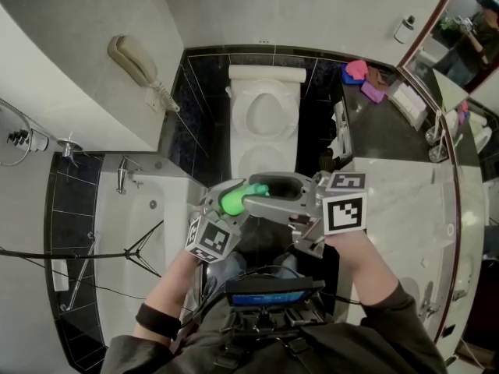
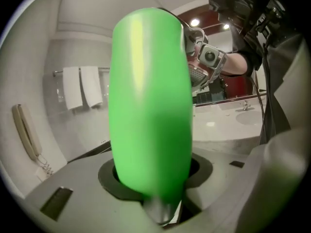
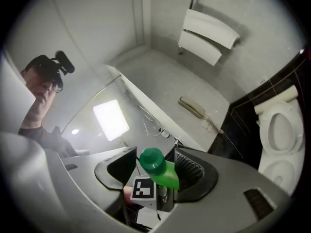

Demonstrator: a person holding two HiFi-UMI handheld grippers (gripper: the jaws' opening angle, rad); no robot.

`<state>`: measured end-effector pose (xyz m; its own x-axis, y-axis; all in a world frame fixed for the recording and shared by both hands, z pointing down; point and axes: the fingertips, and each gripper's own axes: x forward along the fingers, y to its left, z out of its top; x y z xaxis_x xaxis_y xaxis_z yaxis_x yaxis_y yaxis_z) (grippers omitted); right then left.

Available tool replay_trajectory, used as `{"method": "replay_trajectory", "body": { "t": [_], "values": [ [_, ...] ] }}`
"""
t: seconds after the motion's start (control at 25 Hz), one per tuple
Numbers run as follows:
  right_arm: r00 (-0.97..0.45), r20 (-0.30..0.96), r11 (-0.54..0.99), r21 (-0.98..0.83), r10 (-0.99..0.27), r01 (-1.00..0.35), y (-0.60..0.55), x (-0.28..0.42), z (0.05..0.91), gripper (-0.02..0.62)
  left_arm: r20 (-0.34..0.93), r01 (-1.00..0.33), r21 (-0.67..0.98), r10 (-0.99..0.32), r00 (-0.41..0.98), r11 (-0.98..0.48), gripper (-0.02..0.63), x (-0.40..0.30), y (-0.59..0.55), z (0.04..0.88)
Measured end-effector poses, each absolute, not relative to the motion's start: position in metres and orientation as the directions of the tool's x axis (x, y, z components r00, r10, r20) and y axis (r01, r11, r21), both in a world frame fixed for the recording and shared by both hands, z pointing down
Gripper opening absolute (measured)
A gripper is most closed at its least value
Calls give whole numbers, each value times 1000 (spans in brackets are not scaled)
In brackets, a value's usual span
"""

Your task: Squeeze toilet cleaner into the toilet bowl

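— What did the cleaner look like?

— A bright green plastic bottle point(image 1: 231, 202) with a rounded body and a screw cap point(image 3: 151, 159) in the same green. No label could be read.

— Where was it?

— In the head view it showed just below the front edge of the toilet point(image 1: 265, 115). It lay roughly crosswise, with its cap end toward the right gripper point(image 1: 265, 193).

— And the toilet itself?

— White, with the lid raised against the wall. I couldn't tell what was in the bowl point(image 1: 263, 114).

— Who had the bottle?

— The left gripper point(image 1: 224, 206) was clamped on its body, which filled that gripper's view. The right gripper's jaws stood wide apart with the cap between them, and its pads weren't squeezing the cap.

— The hands?

— Both forearms reached up from the bottom of the head view. The left hand point(image 1: 183, 267) had a dark wristband point(image 1: 156, 320) behind it, and the right hand point(image 1: 352, 244) came out of a dark sleeve. The grippers met in front of the person.
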<state>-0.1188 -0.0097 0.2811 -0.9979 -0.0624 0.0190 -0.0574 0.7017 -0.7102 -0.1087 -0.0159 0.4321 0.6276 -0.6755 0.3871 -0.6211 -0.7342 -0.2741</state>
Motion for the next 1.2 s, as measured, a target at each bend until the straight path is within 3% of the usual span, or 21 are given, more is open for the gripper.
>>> {"method": "replay_trajectory", "body": {
  "t": [0.24, 0.36, 0.44, 0.56, 0.72, 0.88, 1.08, 1.2],
  "values": [
    [-996, 68, 639, -764, -63, -92, -10, -118, 285, 221, 396, -669, -328, -740, 543, -667, 199, -123, -28, 437],
    [-995, 82, 635, -766, -57, -99, -10, -121, 289, 206, 403, -663, -351, -746, 530, -661, 199, -123, -29, 439],
    [-994, 94, 644, -757, -64, -113, -12, -122, 292, 152, 407, -661, -357, -747, 526, -660, 199, -122, -29, 441],
    [-994, 97, 667, -737, -55, -108, -13, -122, 293, 150, 414, -651, -329, -724, 552, -684, 199, -120, -27, 442],
    [-998, 65, 747, -664, -2, -44, -4, -122, 289, 149, 440, -572, -217, -602, 666, -791, 199, -110, -7, 445],
    [-999, 5, 847, -530, 50, 39, 3, -123, 282, 149, 439, -402, -105, -405, 802, -910, 199, -92, 14, 433],
    [-991, -2, 944, -304, 130, 125, 15, -120, 277, 149, 459, -256, -9, -231, 858, -967, 199, -92, 37, 437],
    [-986, 2, 964, -214, 164, 160, 20, -119, 272, 149, 451, -228, -5, -206, 868, -974, 198, -91, 41, 434]
  ]
}}
